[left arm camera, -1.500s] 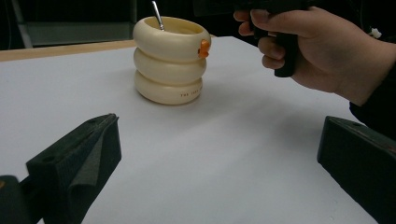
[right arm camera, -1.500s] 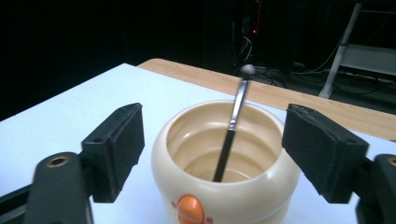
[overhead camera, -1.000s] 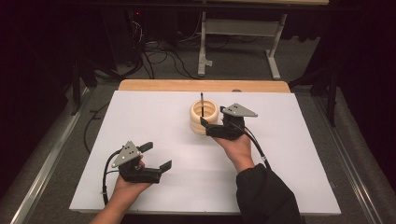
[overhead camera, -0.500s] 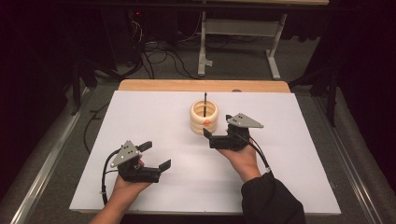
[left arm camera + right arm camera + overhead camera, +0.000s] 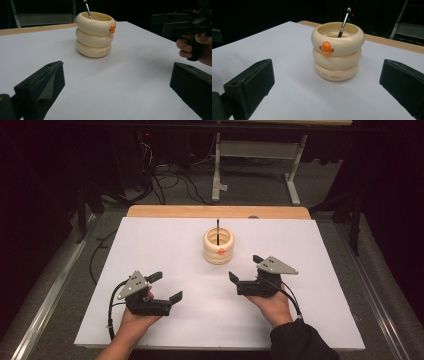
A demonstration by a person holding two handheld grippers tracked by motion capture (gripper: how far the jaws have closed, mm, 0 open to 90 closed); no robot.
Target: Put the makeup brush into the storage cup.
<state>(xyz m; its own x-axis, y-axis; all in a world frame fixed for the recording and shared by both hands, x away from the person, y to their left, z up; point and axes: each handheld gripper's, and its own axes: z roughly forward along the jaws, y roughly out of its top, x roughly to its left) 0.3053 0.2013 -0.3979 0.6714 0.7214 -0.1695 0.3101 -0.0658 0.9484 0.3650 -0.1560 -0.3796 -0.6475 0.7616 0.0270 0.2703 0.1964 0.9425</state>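
Cream plastic holder (image 5: 218,245): three stacked rounded rings, open at the top, with a small orange beak-like knob (image 5: 326,47) on the top ring and small dark lettering on the bottom ring
Holder place: upright on the white worktop (image 5: 150,245), near the middle of its far edge, well apart from both grippers
Brush (image 5: 344,22): thin dark handle with a pale tip, standing tilted inside the holder and leaning on its rim
Left gripper (image 5: 166,287): held in the left hand (image 5: 134,319) near the front-left part of the worktop, jaws wide apart, nothing between them
Right gripper (image 5: 245,267): held in the right hand (image 5: 273,306) nearer the front edge than the holder, right of centre, jaws wide apart, nothing between them
Worktop backing: a strip of wood (image 5: 215,211) shows along the far edge
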